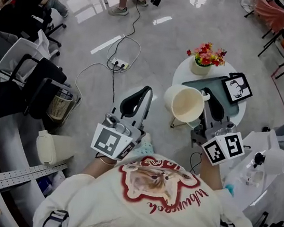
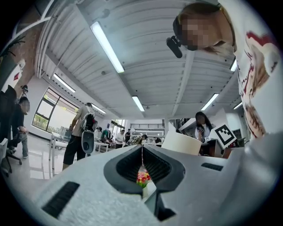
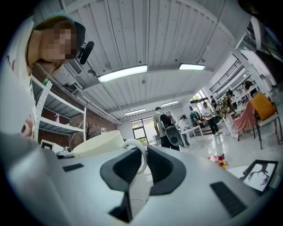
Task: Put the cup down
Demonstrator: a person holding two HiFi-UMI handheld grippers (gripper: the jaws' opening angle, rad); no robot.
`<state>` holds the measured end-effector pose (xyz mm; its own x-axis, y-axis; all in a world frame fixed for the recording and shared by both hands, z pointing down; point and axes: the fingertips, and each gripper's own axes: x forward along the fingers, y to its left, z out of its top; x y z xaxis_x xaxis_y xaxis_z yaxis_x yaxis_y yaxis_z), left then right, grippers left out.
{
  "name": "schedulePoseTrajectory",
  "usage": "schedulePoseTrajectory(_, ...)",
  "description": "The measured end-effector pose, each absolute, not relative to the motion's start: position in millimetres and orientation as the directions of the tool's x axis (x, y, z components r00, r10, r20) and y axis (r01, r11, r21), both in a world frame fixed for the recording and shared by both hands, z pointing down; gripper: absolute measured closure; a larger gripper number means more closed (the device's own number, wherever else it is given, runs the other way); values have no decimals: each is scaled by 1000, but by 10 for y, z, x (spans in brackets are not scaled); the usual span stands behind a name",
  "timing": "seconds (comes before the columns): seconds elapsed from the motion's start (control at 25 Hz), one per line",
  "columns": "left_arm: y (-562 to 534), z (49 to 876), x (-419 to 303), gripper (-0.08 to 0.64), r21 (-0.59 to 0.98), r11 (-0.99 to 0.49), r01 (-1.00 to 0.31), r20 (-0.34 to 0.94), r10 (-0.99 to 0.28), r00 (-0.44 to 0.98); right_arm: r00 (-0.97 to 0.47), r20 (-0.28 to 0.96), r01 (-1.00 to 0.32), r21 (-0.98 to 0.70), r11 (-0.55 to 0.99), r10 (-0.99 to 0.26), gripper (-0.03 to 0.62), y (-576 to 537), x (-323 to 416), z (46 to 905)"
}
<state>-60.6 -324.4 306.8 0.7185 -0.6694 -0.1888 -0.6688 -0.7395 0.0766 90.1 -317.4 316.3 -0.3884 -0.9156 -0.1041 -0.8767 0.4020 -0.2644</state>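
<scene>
— Where is the cup (image 1: 185, 104) held?
— It is gripped by its handle in the right gripper (image 1: 209, 101), seemingly over the round table's (image 1: 181, 75) near edge. The left gripper (image 1: 145, 91) is closed on nothing.
— What is the risk?
— If lowered past that edge, the cup could be dropped.

Cup (image 1: 185, 104) out at the front of my right claw (image 1: 208, 97), handle (image 3: 142, 152) between the jaws, body off to the claw's left, over the near-left edge of the round tabletop (image 1: 180, 75). On that tabletop, flowers (image 1: 206, 56) at the far side, picture frame (image 1: 237, 88) at the right. My left claw (image 1: 146, 92) is left of the cup, apart from it, over the floor (image 1: 157, 39). A power strip (image 1: 119, 63) lies on the floor beyond it.
</scene>
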Motion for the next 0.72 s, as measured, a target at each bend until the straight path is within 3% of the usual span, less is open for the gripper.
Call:
schedulePoseTrajectory(0.44, -3813, 3226, -355, 543, 81, -772, -630, -157, -634, 757, -313, -60, -909, -271, 317, -948, 540, -3675, 1215, 3323)
schedulePoseTrajectory(0.72, -3955, 3220, -140, 543, 103, -765, -636, -153, -644, 750, -295, -41, -935, -191, 297, -955, 540, -3875, 1545, 3446)
